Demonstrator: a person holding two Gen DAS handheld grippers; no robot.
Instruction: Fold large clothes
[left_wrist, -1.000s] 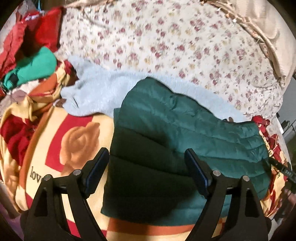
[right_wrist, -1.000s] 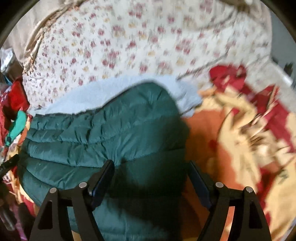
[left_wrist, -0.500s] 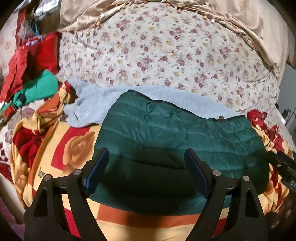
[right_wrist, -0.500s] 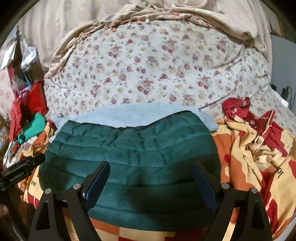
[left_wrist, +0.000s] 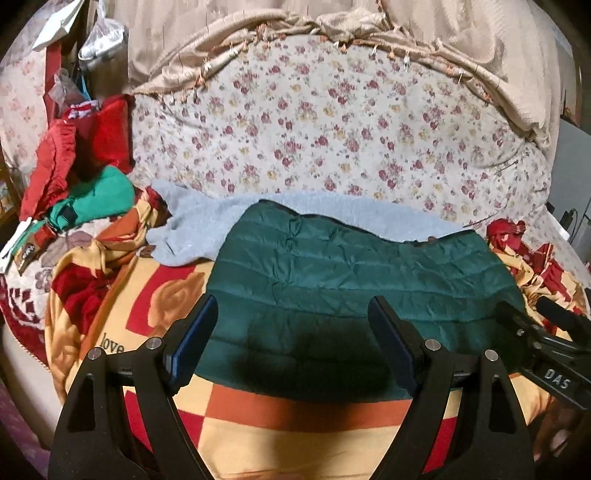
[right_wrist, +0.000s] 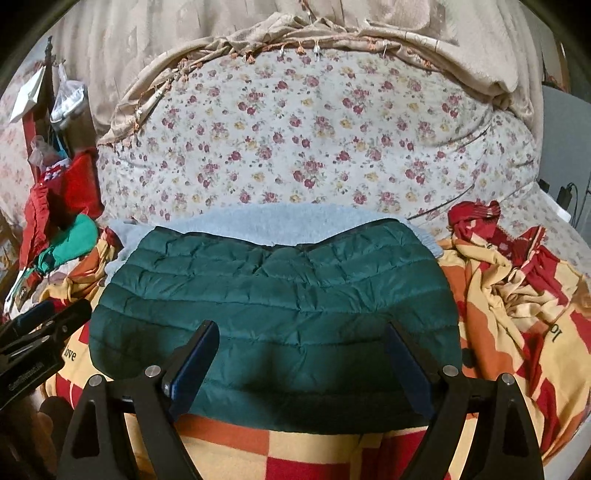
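A dark green quilted puffer jacket (left_wrist: 351, 273) lies folded flat on the bed, also in the right wrist view (right_wrist: 280, 295). It rests partly on a pale blue fleece garment (left_wrist: 199, 232) (right_wrist: 258, 225). My left gripper (left_wrist: 291, 332) is open and empty, held above the jacket's near left part. My right gripper (right_wrist: 301, 350) is open and empty above the jacket's near edge. The right gripper also shows at the right edge of the left wrist view (left_wrist: 543, 343), and the left gripper at the left edge of the right wrist view (right_wrist: 33, 332).
A red, orange and cream patterned blanket (left_wrist: 258, 424) (right_wrist: 517, 295) lies under the clothes. A floral sheet (left_wrist: 332, 140) covers the bed behind. Red and green clothes (left_wrist: 85, 177) are piled at the left. A beige curtain (right_wrist: 332, 22) hangs at the back.
Both grippers have pulled back and up from the jacket, so more of the bed shows. The jacket lies still, flat and folded. Both grippers stay open.
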